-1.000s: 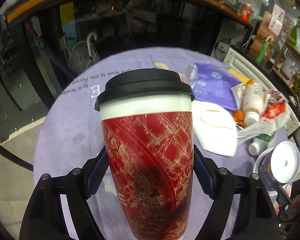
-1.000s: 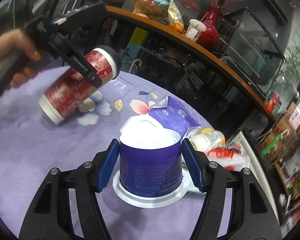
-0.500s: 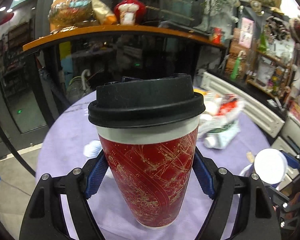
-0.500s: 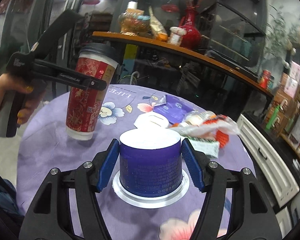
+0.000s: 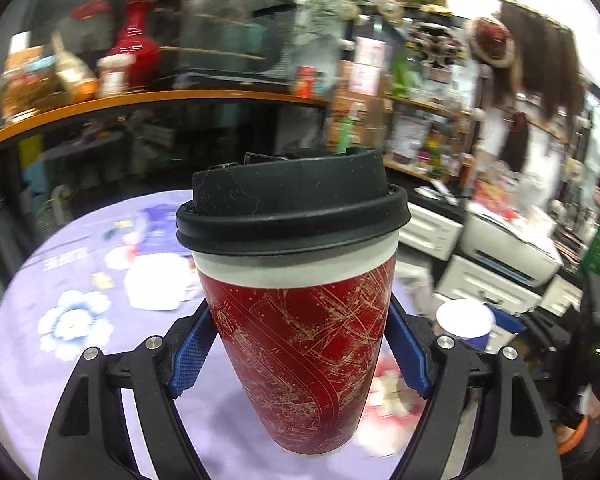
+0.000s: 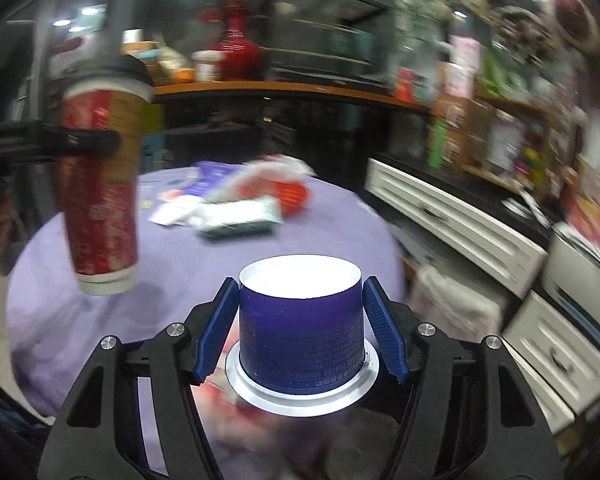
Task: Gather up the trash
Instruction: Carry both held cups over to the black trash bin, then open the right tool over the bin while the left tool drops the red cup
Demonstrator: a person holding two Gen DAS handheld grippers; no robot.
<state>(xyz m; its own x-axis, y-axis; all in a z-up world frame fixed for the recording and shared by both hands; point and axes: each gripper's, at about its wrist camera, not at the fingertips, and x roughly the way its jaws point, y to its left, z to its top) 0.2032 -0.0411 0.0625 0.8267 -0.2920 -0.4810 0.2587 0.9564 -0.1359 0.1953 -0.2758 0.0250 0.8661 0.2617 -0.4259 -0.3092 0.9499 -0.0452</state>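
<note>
Two pieces of trash are up off the round lilac-clothed table (image 6: 60, 320): the left hand-held gripper (image 5: 298, 354) clamps a tall red paper cup with black lid (image 5: 300, 280), the right hand-held gripper (image 6: 300, 334) an upturned purple plastic tub (image 6: 300, 332). Wrappers (image 6: 236, 216) wait at twelve o'clock. Next, probably a bin, none in view.

The red cup (image 5: 300, 340) fills the middle of the left wrist view and hides the bench (image 5: 60, 380) behind it, along with the inner faces of the fingers (image 5: 190, 354) where they meet its wall. In the right wrist view the litter pile (image 6: 244, 204) near the bench's far edge is smeared by blur; no single item can be told. The purple tub (image 6: 302, 332) covers the bench's near edge. Its print is too small to read. The shelves (image 6: 500, 120) beyond are blurred.
</note>
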